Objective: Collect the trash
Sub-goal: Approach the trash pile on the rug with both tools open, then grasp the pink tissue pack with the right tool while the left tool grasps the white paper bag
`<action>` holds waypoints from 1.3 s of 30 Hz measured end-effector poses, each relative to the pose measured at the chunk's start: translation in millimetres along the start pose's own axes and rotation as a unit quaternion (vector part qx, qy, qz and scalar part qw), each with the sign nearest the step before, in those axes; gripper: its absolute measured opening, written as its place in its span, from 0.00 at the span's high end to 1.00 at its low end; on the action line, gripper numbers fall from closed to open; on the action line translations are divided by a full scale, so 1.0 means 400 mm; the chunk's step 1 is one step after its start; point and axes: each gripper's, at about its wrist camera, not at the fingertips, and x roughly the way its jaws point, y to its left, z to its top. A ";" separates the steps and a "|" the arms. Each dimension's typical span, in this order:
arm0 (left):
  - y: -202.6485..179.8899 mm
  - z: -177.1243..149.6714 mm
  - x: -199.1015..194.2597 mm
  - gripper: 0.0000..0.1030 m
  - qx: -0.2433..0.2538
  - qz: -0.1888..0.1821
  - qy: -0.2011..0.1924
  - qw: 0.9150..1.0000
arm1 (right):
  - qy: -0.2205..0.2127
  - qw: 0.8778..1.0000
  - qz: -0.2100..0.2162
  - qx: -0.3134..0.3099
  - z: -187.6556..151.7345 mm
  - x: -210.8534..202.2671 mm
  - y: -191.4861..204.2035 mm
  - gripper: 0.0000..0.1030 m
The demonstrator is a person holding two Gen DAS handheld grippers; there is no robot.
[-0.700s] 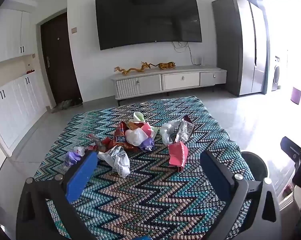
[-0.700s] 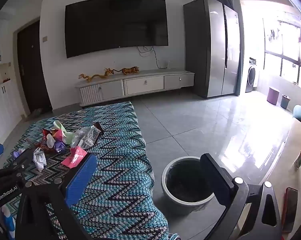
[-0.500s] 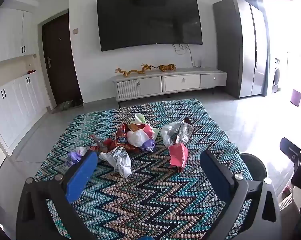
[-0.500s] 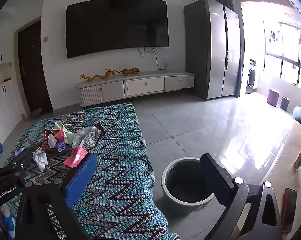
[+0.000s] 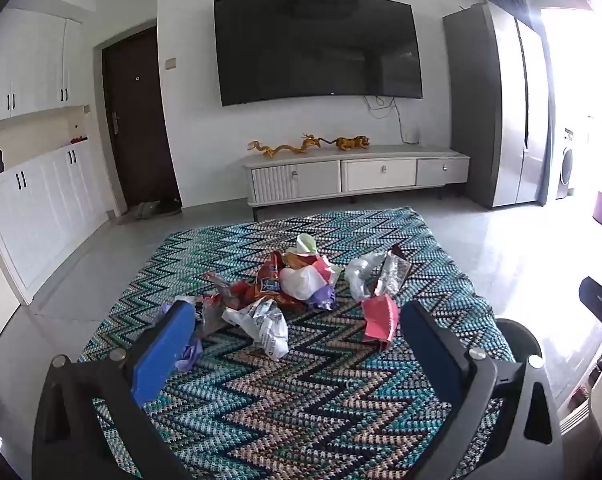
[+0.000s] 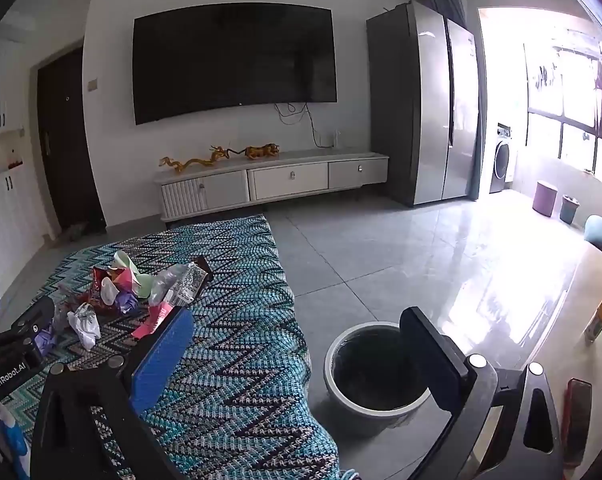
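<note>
A heap of crumpled wrappers and bags (image 5: 297,284) lies on a zigzag cloth (image 5: 301,400). A white bag (image 5: 265,326) and a pink wrapper (image 5: 379,320) lie nearest. My left gripper (image 5: 297,328) is open and empty, held above the cloth just short of the heap. My right gripper (image 6: 297,336) is open and empty, off the cloth's right edge, with a round grey bin (image 6: 377,376) below its right finger. The heap also shows in the right wrist view (image 6: 137,288), and the bin's rim in the left wrist view (image 5: 517,336).
The cloth's right edge (image 6: 301,344) drops to a grey tiled floor (image 6: 421,248). A white TV cabinet (image 5: 353,176) stands at the far wall, a tall fridge (image 6: 433,104) at right. A table edge with a small can (image 6: 599,320) is at far right.
The left gripper has moved forward, closer to the heap. The right gripper has barely moved. Both stay open.
</note>
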 end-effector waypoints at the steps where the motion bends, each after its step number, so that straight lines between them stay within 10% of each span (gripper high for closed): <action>1: 0.002 0.000 0.003 0.00 0.000 0.000 0.002 1.000 | -0.001 1.000 0.000 0.000 -0.001 -0.001 0.002 0.00; 15: 0.049 -0.001 0.015 0.00 0.002 -0.024 0.006 1.000 | -0.010 1.000 0.006 0.003 0.019 0.005 0.015 0.00; 33: 0.371 -0.033 0.072 0.00 -0.052 0.033 0.038 0.997 | 0.067 0.992 0.102 -0.019 0.041 0.124 0.105 0.00; 39: 0.369 -0.043 0.133 0.04 -0.078 -0.034 0.077 0.993 | 0.129 0.977 0.167 -0.015 0.036 0.234 0.187 0.12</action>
